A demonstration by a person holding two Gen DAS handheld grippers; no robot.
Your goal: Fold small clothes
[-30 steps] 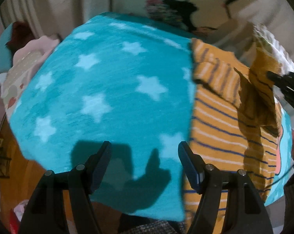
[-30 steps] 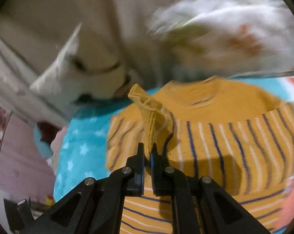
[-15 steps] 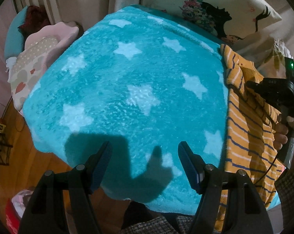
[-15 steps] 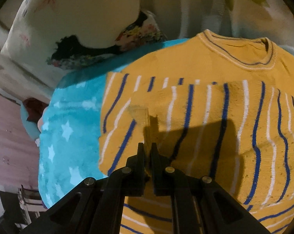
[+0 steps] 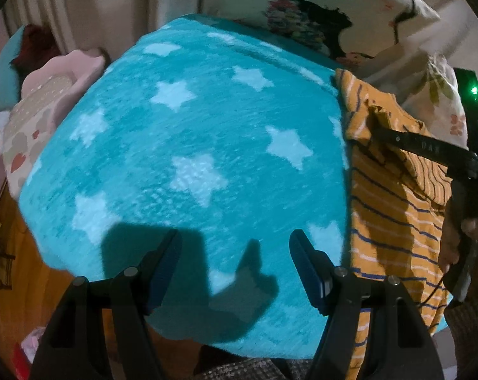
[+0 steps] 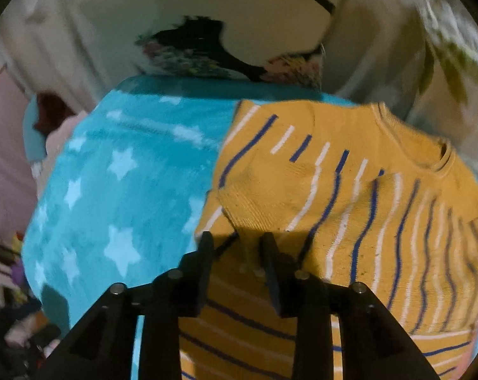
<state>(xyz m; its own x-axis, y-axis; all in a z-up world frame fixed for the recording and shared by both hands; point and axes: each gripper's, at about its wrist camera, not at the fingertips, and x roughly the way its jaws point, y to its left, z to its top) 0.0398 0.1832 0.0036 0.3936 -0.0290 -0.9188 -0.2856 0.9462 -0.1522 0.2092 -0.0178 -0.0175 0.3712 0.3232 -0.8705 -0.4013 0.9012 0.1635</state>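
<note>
A small mustard-yellow sweater with blue and white stripes lies on the teal star blanket. Its left sleeve is folded across the chest. My right gripper is open just above the folded sleeve and holds nothing. It also shows in the left wrist view, over the sweater at the right edge. My left gripper is open and empty above the bare blanket, to the left of the sweater.
A white patterned pillow leans at the back. A pink cushion lies at the blanket's left edge. A wooden floor shows beyond the blanket's near left edge.
My right gripper laid the raised sleeve down across the sweater's chest and opened, letting it go. My left gripper stayed open over the blanket.
</note>
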